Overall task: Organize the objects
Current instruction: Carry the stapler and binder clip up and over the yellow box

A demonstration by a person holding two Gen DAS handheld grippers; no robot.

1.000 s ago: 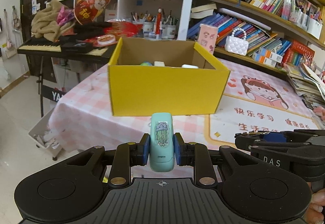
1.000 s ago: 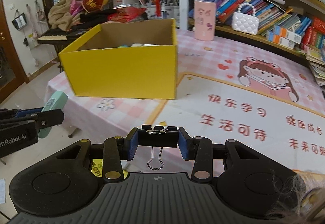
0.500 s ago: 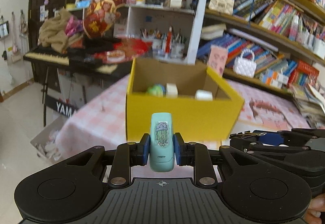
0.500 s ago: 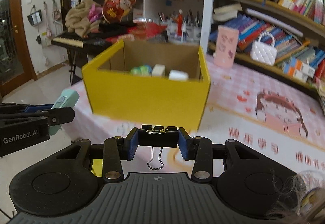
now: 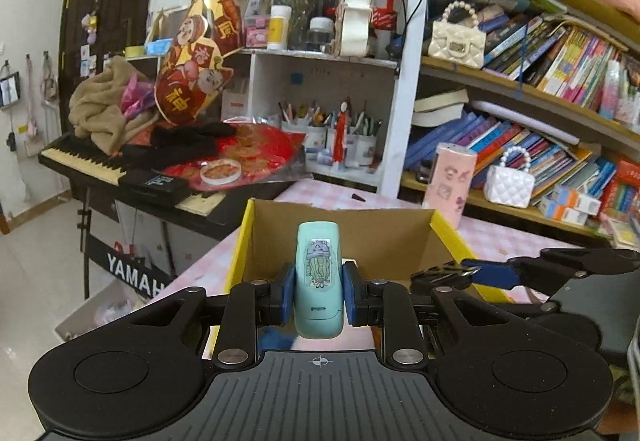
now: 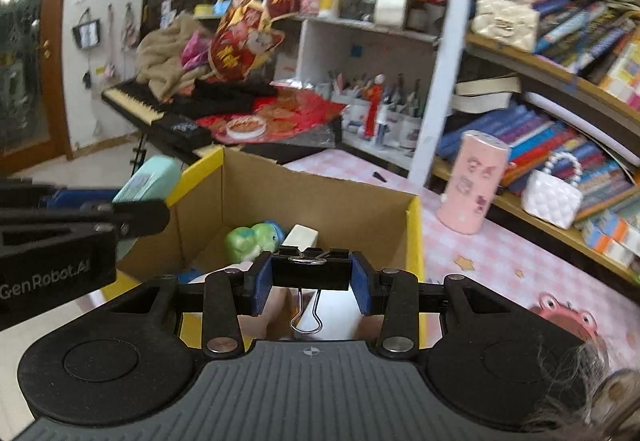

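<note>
Now left hand-held gripper (image 5: 319, 299) clamping smooth mint stapler (image 5: 319, 281), right hand-held gripper (image 6: 311, 283) pinching black binder clip (image 6: 310, 273), cardboard box (image 6: 320, 197)

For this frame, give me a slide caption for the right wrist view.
Right gripper holds a binder clip over the yellow box; left gripper brings a mint stapler.

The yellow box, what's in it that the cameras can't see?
- Left wrist view: the yellow box floor is hidden behind the teal stapler and the left gripper.
- Right wrist view: the binder clip and right gripper cover the near half; only a green toy and white block show.
- The blue item is mostly hidden.
</note>
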